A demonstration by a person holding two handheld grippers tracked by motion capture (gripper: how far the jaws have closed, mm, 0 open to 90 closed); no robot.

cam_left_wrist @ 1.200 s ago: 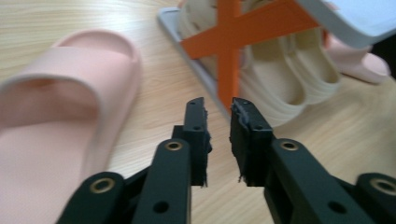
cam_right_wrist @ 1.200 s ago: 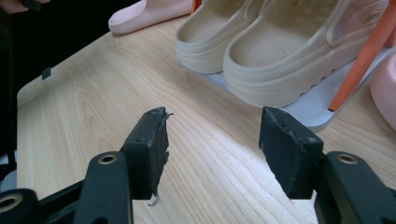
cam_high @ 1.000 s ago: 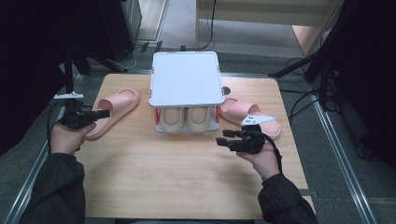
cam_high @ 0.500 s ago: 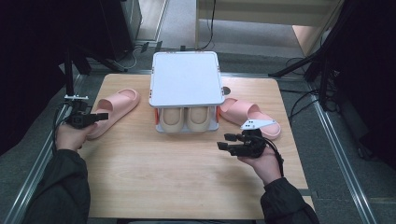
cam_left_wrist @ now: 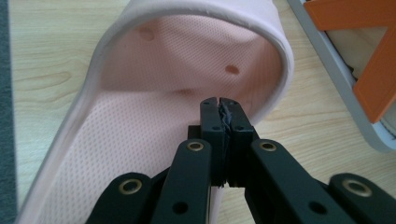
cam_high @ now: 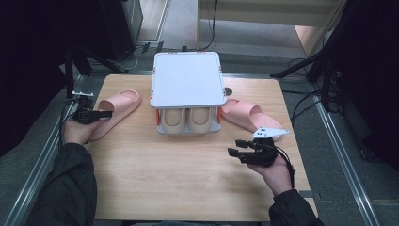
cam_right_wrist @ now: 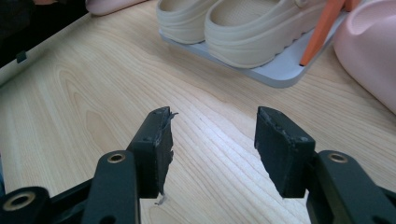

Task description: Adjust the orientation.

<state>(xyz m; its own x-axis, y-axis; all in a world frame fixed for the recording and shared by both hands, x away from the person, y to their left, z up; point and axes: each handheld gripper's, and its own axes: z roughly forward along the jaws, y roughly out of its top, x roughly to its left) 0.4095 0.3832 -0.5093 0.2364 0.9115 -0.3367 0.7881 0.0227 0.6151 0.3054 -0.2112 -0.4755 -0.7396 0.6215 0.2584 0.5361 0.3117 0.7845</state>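
Moved since the earlier frames: left hand-held gripper (cam_high: 104, 113) now lower and nearer the tabletop's (cam_high: 188, 179) 9 o'clock edge, right hand-held gripper (cam_high: 237, 147) drifted slightly toward 5 o'clock, with jaws a touch wider than before and nothing between them.

Left hand-held gripper fully closed, tips pressed together with no gap in the left gripper view (cam_left_wrist: 220, 106), poised over the heel end of the left slipper (cam_left_wrist: 154, 93), grasping nothing. Whether the tips touch the footbed: cannot tell. Left slipper (cam_high: 115, 110) flat on the tabletop at about 10 o'clock, toe band toward 1 o'clock, well apart from the rack's corner.

Right hand-held gripper spread wide in the right gripper view (cam_right_wrist: 212, 144), bare wood between the pads, pointing toward 10 o'clock in the high view, at about 4 o'clock on the tabletop. Right slipper (cam_high: 249, 117) just beyond it at 1 o'clock, close to the rack's right side.

Rack (cam_high: 187, 80) centred at 12 o'clock, white top shelf over orange posts, a pair of beige clogs (cam_high: 188, 120) side by side on its lower tray, heels toward the person. Clogs (cam_right_wrist: 243, 28) at 12 o'clock in the right gripper view.
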